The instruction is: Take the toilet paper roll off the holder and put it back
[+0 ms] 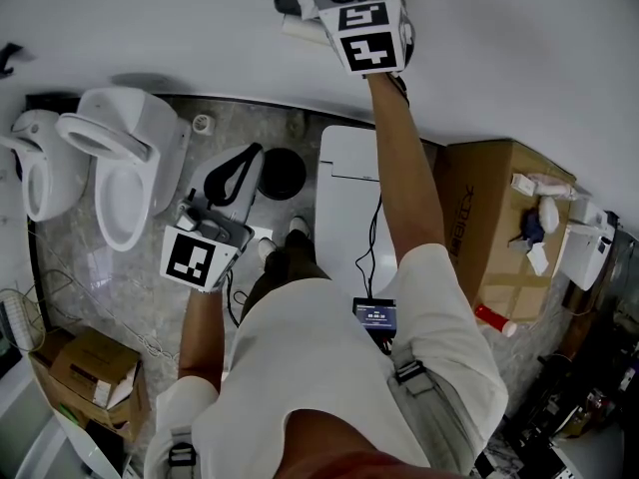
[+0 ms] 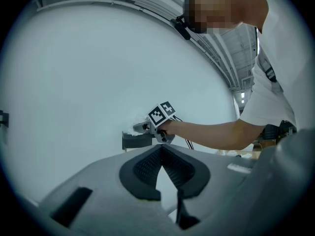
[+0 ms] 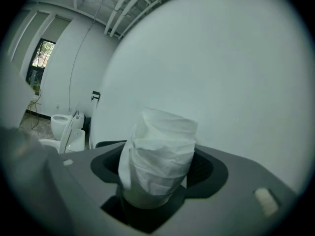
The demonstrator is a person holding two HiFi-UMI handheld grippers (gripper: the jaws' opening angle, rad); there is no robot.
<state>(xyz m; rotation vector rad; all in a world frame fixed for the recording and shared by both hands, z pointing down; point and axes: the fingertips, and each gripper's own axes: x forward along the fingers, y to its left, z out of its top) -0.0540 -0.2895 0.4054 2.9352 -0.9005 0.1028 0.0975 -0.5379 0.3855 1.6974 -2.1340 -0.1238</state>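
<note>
1. Right tool (image 3: 158, 168): jaws held wide, pinching the toilet paper roll (image 3: 160, 149). The roll stands upright with loose, crumpled wraps. The right gripper view shows this grip best.
2. Left tool (image 2: 160, 150): jaw tips pressed together with nothing between them, aimed at the white wall (image 2: 74, 82).
3. Holder (image 2: 135, 140): a dark bracket on the wall. The left gripper view shows the right tool and roll just above it; contact unclear.
4. Head view adds a toilet (image 1: 120, 158) near the left tool and a cardboard box (image 1: 489, 218) beside the right arm.

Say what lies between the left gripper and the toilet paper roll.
Bare: the left gripper view shows only white wall behind the gap from left gripper to white toilet paper roll.
</note>
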